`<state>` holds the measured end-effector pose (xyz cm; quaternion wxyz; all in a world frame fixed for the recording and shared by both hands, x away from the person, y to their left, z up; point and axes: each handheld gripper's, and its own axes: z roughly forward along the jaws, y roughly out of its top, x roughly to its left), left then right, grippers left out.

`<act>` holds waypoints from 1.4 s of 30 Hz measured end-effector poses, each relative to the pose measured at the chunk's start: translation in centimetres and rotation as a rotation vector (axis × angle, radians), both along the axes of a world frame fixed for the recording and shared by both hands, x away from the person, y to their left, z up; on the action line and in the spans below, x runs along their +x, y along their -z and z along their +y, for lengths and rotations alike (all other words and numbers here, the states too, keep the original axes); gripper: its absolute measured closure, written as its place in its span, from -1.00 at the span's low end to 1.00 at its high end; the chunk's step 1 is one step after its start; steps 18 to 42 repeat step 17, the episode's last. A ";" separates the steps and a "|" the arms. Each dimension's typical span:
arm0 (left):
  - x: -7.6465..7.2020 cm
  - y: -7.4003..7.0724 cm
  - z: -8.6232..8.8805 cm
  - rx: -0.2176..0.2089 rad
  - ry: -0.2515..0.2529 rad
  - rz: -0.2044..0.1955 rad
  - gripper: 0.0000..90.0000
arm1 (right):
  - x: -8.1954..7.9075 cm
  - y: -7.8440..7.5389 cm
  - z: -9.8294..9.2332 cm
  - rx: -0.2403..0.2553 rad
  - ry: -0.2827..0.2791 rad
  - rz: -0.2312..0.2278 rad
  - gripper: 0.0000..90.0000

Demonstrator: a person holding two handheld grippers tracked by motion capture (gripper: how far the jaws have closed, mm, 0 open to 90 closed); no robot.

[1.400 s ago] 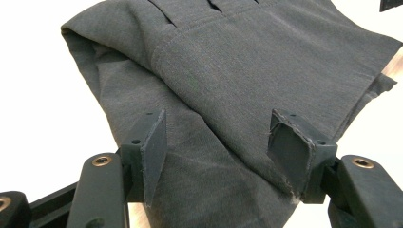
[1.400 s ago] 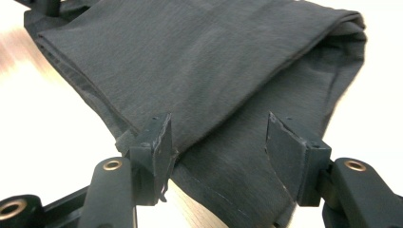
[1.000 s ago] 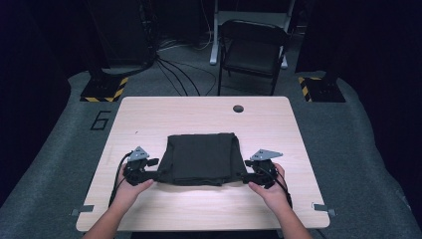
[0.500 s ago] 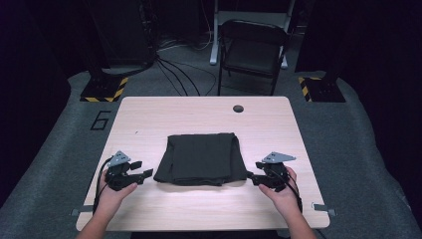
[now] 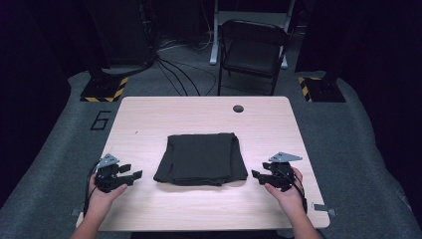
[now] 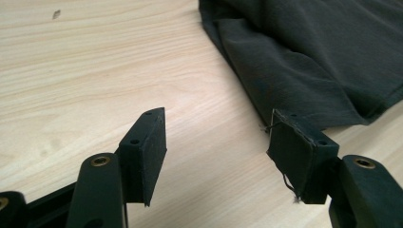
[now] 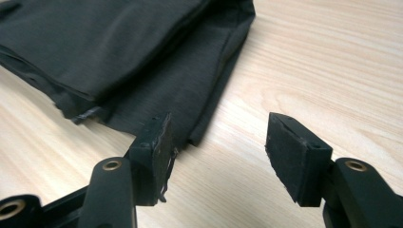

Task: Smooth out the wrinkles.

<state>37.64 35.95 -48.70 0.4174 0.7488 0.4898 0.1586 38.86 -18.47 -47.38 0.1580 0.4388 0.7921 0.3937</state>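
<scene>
A folded dark cloth (image 5: 201, 158) lies flat in the middle of the wooden table (image 5: 199, 117). My left gripper (image 5: 133, 175) rests on the table to the cloth's left, open, with a gap of bare wood before the cloth's edge (image 6: 304, 61). My right gripper (image 5: 255, 175) sits to the cloth's right, open, its tips just off the cloth's near right corner (image 7: 142, 61). Nothing lies between either pair of jaws. A hand holds each gripper from the near edge.
A small dark round hole (image 5: 238, 108) marks the table's far side. Beyond the table stand a black folding chair (image 5: 254, 47), cables on the grey floor, and two stands with yellow-black striped bases (image 5: 103, 88).
Both grippers have let go of the cloth's sides and drawn outward and toward the near edge. The cloth stays folded in place.
</scene>
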 end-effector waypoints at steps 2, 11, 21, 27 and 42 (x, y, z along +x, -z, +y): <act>0.2 0.1 0.3 0.004 -0.002 0.015 -0.16 | 0.1 0.4 0.0 -0.034 0.014 0.002 -0.08; 0.8 0.7 -0.1 0.030 -0.003 0.034 -0.16 | 1.3 1.8 -0.8 -0.046 0.047 0.053 -0.10; 1.2 1.0 -0.4 0.061 0.006 0.053 -0.17 | 1.5 2.2 -0.6 -0.089 0.038 0.066 -0.10; 1.2 1.0 -0.4 0.061 0.006 0.053 -0.17 | 1.5 2.2 -0.6 -0.089 0.038 0.066 -0.10; 1.2 1.0 -0.4 0.061 0.006 0.053 -0.17 | 1.5 2.2 -0.6 -0.089 0.038 0.066 -0.10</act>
